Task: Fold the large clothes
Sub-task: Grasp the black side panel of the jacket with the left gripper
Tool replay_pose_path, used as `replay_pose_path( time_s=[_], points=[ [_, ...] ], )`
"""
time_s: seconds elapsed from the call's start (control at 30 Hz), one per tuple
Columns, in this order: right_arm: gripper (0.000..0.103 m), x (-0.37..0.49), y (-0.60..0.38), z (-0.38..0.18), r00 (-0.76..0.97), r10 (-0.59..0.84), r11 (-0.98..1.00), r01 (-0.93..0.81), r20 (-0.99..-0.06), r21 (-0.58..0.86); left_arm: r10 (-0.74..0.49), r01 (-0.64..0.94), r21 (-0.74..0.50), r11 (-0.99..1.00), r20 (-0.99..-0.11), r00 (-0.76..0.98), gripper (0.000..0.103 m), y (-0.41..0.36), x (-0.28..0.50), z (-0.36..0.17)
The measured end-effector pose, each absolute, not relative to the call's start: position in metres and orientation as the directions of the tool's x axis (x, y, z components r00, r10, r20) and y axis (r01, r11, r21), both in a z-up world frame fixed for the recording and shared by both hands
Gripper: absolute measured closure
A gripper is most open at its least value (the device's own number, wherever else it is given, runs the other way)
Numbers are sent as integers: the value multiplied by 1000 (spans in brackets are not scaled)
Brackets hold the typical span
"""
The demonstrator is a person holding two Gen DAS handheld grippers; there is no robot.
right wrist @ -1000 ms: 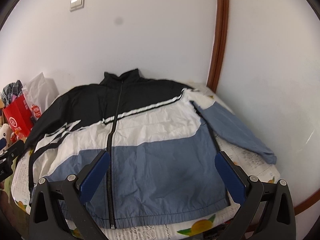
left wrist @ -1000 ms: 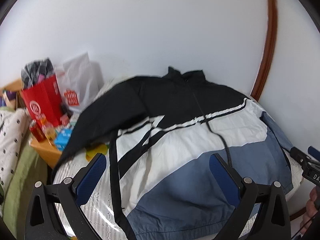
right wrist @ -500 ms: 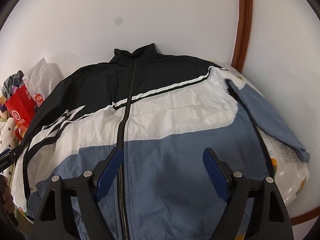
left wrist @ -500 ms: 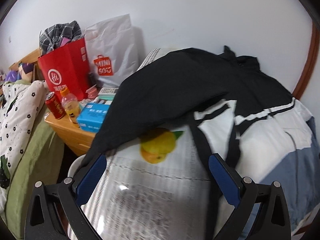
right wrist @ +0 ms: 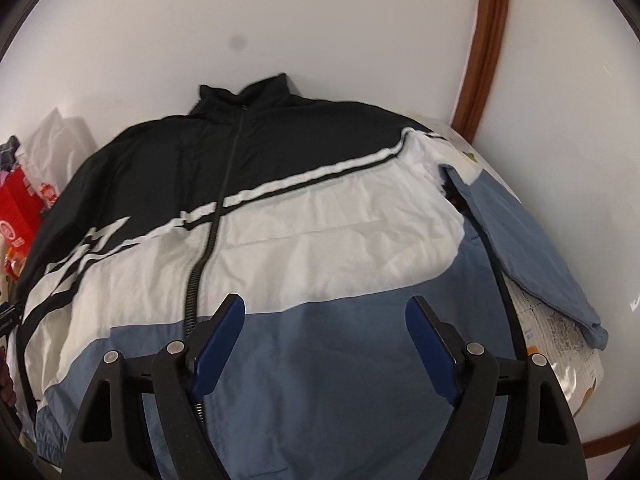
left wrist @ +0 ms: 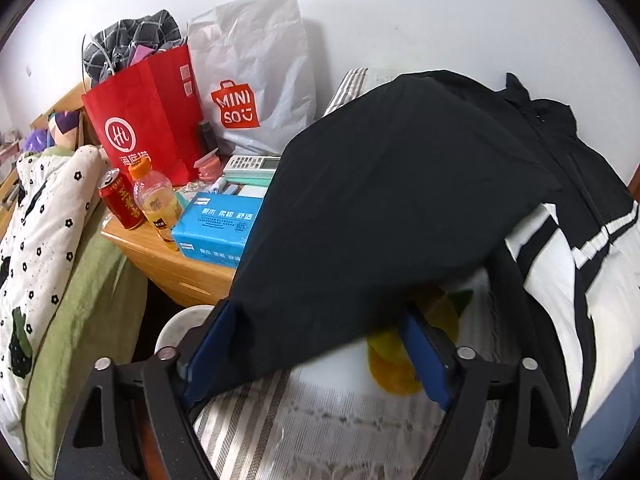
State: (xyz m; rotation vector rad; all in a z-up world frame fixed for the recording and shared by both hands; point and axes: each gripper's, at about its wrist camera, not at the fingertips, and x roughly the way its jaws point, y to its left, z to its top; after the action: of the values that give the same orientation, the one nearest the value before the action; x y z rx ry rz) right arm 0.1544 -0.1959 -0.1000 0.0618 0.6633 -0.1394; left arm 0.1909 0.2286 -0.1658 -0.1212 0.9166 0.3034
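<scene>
Left wrist view: the left gripper [left wrist: 316, 354], jaws closing, straddles the black sleeve [left wrist: 360, 220] of one jacket; whether the pads press it is unclear. On the far left stand two bags: a red paper bag [left wrist: 148, 124] holding checked cloth and a white plastic bag [left wrist: 256, 72].

Right wrist view: the right gripper [right wrist: 326, 340], jaws apart, hovers over the black, white and blue zip jacket [right wrist: 300, 220] spread flat on the bed.

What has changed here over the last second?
The left gripper swung left and down to the jacket's black sleeve; its jaws are closing with the cuff between them. The right gripper came closer over the blue front, jaws narrower, holding nothing. The jacket lies flat as before.
</scene>
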Motion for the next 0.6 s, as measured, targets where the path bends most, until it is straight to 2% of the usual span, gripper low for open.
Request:
replay_pose_path(
  time_s=[0.07, 0.13, 0.17, 0.23, 0.33, 0.6],
  points=[
    [21, 159, -199, -102, 769, -113, 989, 146, -629, 0, 222, -311, 40, 949, -787, 576, 37, 226, 193, -165],
    [21, 161, -202, -101, 763, -137, 988, 151, -632, -31, 227, -300, 56, 952, -786, 575, 58, 224, 197, -162],
    [21, 162, -204, -101, 762, -150, 986, 158, -630, -43, 232, -297, 65, 953, -786, 573, 64, 223, 199, -160],
    [21, 163, -209, -98, 765, -155, 986, 161, -625, -47, 230, -289, 70, 955, -788, 571, 86, 223, 202, -156],
    [21, 163, -215, -94, 772, -151, 986, 158, -617, -43, 239, -298, 71, 952, -778, 580, 93, 219, 207, -142],
    [21, 167, -233, -77, 805, -130, 990, 135, -578, -34, 250, -278, 76, 958, -698, 671, 95, 186, 222, -81]
  ],
)
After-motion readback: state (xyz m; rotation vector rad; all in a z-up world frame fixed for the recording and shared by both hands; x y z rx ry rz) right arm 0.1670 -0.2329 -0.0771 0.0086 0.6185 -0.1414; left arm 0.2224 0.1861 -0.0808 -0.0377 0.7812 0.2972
